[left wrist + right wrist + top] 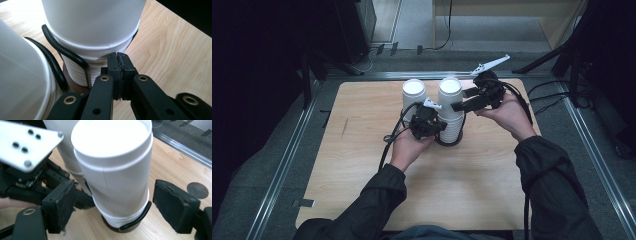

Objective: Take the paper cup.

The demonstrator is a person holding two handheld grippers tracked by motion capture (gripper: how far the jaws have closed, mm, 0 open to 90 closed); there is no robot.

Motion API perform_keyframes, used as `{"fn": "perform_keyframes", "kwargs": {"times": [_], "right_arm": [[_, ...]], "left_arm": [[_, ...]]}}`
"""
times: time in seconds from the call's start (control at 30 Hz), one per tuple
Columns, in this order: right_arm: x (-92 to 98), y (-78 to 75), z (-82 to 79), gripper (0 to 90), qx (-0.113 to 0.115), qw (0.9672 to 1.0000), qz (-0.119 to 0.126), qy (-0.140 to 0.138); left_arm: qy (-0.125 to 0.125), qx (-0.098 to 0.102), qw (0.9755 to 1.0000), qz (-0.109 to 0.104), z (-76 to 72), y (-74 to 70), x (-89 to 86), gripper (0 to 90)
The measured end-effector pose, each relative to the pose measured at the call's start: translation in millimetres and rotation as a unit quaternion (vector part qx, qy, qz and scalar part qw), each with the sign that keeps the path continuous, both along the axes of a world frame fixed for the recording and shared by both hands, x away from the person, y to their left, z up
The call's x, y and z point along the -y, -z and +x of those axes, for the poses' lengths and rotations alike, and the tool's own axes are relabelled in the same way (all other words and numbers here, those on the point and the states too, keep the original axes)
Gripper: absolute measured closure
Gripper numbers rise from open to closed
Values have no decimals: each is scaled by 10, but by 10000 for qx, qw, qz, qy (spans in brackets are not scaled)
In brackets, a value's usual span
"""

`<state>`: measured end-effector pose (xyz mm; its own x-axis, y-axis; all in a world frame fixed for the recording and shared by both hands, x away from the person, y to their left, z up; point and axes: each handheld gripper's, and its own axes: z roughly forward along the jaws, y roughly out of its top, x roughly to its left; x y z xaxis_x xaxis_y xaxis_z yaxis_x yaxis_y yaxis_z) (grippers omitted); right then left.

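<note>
Paper cups (451,107) stand stacked in a black wire holder (136,220) near the table's (362,165) far-middle, a second stack (413,95) just beside. Left gripper (117,62), jaws pressed together, noses in at the stack's base, likely steadying it. Right gripper (113,207) straddles the top cup, jaws spread wide, pads apart from its wall, seemingly lining up a grab. Plenty of bare tabletop toward the person; a coin (197,190) lies near the far edge.

place: lab or test rig | evidence: wooden table (362,165) in metal rails (282,165), floor cables (557,95), dark surround
</note>
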<state>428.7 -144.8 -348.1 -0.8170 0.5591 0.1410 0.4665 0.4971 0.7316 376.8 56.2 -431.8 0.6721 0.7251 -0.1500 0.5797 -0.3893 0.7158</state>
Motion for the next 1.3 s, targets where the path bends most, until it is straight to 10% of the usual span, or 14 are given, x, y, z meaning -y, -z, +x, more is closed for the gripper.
{"fn": "perform_keyframes", "kwargs": {"times": [1.0, 1.3], "right_arm": [[-497, -143, 144, 245, 484, 9968, -596, 205], [-479, -303, 128, 252, 574, 9973, -377, 252]], "left_arm": [[-58, 35, 9999, -87, -16, 21, 11, 899], [-40, 46, 9999, -83, -14, 21, 10, 898]]}}
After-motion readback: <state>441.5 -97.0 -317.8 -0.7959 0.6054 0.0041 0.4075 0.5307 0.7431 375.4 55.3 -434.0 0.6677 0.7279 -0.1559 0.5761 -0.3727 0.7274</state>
